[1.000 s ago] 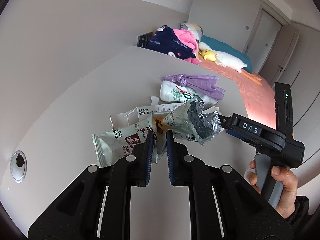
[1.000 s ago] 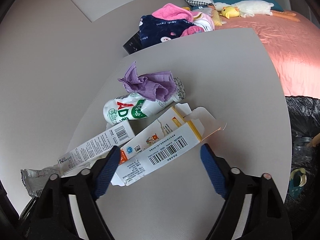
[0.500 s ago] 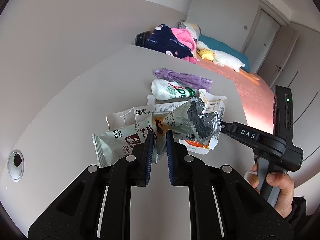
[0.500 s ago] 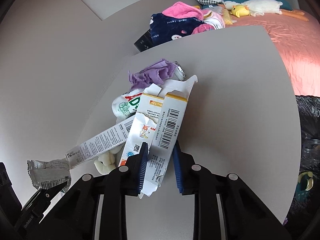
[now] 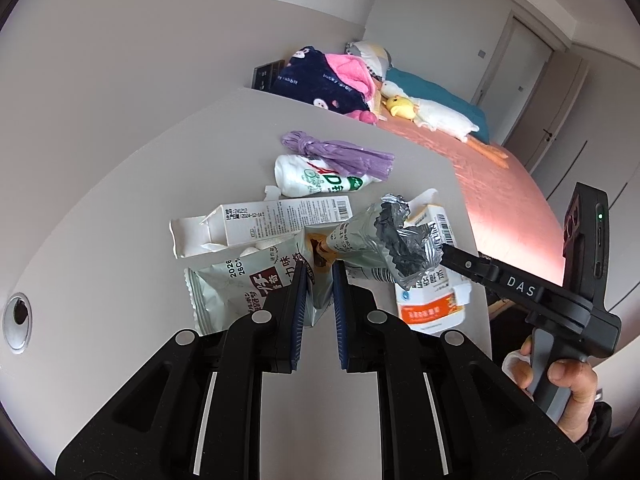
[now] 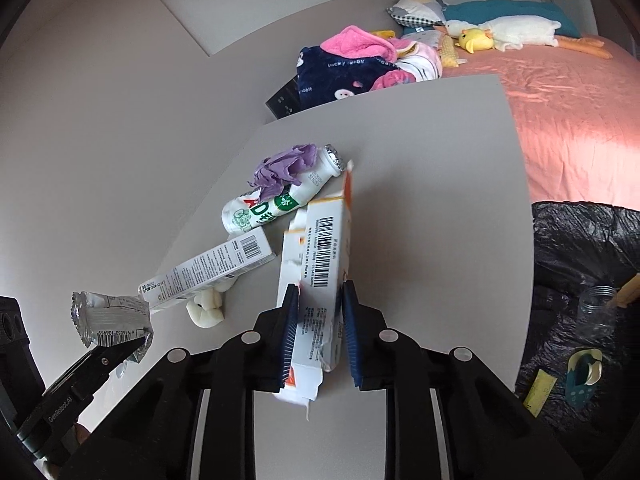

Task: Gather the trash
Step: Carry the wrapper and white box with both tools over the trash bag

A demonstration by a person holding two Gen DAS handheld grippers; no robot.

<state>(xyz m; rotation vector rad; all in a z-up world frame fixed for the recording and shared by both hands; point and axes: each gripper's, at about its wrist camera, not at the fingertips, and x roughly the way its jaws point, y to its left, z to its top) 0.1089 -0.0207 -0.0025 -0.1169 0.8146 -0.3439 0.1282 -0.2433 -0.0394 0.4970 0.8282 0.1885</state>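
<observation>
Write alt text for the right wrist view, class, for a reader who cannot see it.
The right gripper is shut on a torn white carton with barcodes, above a grey table. Beyond it lie a long white box, a white bottle and a purple bag. A black trash bag sits open at right, a pink bed behind.

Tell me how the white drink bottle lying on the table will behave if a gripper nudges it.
The white drink bottle lies on its side and is round, so it would probably roll rather than slide. The purple bag draped over it may drag along or damp that roll. It looks like thin plastic, likely light, so a gentle nudge should move it across the table.
</observation>
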